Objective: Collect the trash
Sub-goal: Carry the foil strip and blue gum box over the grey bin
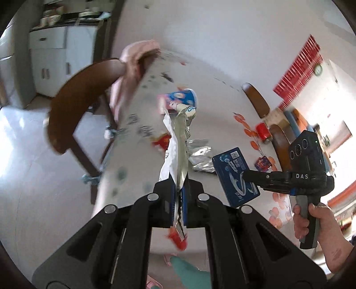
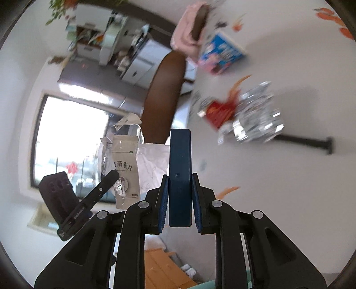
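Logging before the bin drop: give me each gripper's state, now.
Left gripper: shut on a foil wrapper.
Right gripper: shut on a dark blue box, held edge-on.

- A home dining area is indicated, adjoining a kitchen.
- A table covered with a pale printed cloth is seen, with a dark wooden chair drawn up to it; a pink garment is draped over the chair back.
- White cabinets with a cluttered worktop are noted beyond.
- A large window and a potted plant are recorded.
- A red wall decoration is observed.
- Pale glossy floor tiles are noted.
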`<state>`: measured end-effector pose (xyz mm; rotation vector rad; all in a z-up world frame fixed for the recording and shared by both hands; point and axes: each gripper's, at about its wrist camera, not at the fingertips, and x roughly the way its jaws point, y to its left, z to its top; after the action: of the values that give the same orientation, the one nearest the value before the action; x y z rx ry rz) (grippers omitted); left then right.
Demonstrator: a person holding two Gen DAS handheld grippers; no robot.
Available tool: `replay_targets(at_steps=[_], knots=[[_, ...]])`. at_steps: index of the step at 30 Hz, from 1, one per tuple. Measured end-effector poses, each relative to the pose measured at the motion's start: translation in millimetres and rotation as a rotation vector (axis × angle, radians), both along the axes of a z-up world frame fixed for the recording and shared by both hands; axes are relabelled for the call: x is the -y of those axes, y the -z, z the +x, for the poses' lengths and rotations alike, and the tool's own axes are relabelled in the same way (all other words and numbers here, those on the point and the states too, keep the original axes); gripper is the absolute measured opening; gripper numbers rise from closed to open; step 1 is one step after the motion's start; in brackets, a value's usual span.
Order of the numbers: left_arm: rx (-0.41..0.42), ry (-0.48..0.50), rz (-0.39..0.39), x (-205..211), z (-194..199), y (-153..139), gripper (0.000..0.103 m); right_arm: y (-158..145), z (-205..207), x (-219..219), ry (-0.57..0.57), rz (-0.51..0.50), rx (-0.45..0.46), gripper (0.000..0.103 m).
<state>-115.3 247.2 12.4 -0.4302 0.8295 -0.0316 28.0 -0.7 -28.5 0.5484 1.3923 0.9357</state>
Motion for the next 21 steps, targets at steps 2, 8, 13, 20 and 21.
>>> replay_targets(at_steps=[2, 8, 13, 20, 21], knots=[[0.001, -0.048, 0.001, -17, -28, 0, 0.003, -2, -12, -16, -0.04, 0.011, -0.001, 0.021], [-0.018, -0.172, -0.003, -52, -103, 7, 0.003, 1, -66, -82, -0.201, 0.025, -0.028, 0.021], [-0.093, -0.281, -0.002, -75, -176, 34, 0.003, 14, -119, -135, -0.34, 0.018, -0.068, 0.021], [-0.23, -0.375, -0.076, -86, -239, 104, 0.003, 59, -192, -183, -0.469, -0.072, -0.117, 0.021], [-0.247, -0.38, -0.094, -87, -245, 118, 0.003, 68, -198, -184, -0.468, -0.089, -0.124, 0.021]])
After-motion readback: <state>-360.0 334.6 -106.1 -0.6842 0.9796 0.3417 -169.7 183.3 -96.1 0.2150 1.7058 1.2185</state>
